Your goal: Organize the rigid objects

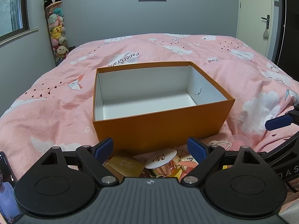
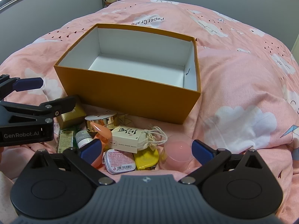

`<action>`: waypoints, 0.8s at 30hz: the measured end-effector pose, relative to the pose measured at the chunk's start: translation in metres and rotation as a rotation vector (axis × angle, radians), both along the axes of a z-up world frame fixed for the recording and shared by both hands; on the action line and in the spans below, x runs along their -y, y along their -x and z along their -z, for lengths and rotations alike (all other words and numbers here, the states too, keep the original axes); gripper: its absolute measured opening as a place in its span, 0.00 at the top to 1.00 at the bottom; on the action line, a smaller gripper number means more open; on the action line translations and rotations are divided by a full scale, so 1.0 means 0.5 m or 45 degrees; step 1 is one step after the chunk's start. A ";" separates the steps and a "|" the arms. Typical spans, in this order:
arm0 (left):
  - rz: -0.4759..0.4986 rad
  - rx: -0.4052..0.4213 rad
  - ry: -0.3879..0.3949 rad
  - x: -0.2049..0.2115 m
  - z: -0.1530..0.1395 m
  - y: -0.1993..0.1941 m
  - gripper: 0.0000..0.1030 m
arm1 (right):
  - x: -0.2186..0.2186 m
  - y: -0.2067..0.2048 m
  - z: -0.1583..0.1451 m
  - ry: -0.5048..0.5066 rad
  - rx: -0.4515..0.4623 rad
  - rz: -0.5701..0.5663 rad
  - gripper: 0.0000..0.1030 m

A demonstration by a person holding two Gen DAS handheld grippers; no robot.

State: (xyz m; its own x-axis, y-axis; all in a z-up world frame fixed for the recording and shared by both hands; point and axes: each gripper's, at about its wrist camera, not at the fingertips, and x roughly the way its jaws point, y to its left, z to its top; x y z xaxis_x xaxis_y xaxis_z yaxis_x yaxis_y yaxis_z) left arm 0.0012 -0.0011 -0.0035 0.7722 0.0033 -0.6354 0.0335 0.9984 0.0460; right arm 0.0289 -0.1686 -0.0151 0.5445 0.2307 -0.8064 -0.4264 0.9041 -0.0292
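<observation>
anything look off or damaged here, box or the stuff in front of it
One small thing: the box has a dark scuff low on its white inner wall at the right end. Otherwise it looks intact and holds nothing. The pink cup lies tipped on its side on the bedding; nothing spilled.

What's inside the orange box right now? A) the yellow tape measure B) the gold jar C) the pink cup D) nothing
D: the orange box shows only bare white floor and walls in both views, while the gold jar, yellow tape measure and pink cup all lie on the bedspread in front of it.
</observation>
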 end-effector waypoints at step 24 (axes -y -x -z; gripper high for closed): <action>0.004 -0.008 -0.001 -0.007 0.010 0.002 0.00 | 0.008 -0.002 0.003 -0.005 -0.017 0.025 0.02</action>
